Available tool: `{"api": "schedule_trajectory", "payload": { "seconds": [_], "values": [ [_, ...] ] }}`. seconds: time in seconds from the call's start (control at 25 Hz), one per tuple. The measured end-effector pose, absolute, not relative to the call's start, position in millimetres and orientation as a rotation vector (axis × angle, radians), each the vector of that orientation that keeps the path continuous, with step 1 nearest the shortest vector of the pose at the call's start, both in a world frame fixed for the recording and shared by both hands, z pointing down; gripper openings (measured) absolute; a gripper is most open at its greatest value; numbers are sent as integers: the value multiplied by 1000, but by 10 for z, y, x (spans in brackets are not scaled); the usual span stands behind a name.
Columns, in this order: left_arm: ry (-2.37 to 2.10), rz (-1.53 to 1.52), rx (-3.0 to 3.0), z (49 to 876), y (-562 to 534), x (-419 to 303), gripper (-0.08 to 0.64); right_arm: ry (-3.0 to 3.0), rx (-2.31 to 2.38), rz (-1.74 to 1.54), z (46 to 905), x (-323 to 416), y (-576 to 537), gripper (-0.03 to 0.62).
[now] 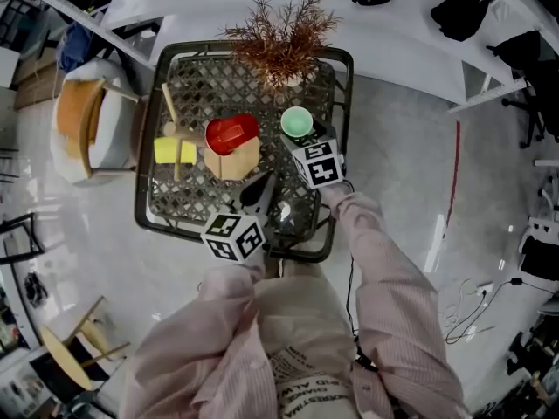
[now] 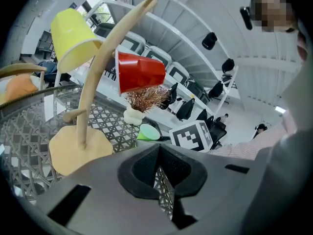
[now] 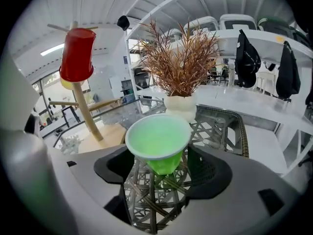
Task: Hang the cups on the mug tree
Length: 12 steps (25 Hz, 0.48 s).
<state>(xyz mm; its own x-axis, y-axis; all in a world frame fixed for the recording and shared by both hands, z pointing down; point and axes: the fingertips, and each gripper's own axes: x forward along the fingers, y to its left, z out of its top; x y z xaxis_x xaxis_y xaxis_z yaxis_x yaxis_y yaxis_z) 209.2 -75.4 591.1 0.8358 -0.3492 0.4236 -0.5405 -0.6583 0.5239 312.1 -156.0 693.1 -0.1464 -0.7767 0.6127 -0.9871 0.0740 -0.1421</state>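
My right gripper has its jaws wide apart, and the green cup stands upright between them, toward the table's far right corner. Lattice shows between the cup's lower wall and the left jaw. I cannot tell whether the rim touches either pad. The cup's mouth faces up, and inside I see only its green wall and floor.

My left gripper is drawn nearly together, with just a thin sliver of lattice showing between the jaws and nothing in them. It hangs over the near edge of the table.

I count three cups. Two of them are on the one mug tree, whose flat wooden base sits about mid-table. The red cup is on a branch above the base, and the yellow cup is on a branch reaching toward the left edge. Both tip mouth-down over their branches, so their insides are hidden.

One white pot at the middle of the far edge holds a spray of dry reddish-brown twigs.

In the left gripper view the top of the mug tree is cut off. In the head view my sleeves and both marker cubes cover much of the table's near edge. Something bright glints there, just beside the left gripper, but I cannot make out what it is.
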Motion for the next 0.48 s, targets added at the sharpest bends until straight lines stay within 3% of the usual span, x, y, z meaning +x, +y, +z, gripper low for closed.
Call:
{"api": "schedule_trajectory", "payload": {
  "seconds": [0.48],
  "values": [
    [-638, 394, 2335, 5967, -789, 2094, -2, -1978, 1738, 761, 6946, 3088, -1617, 288]
  ]
}}
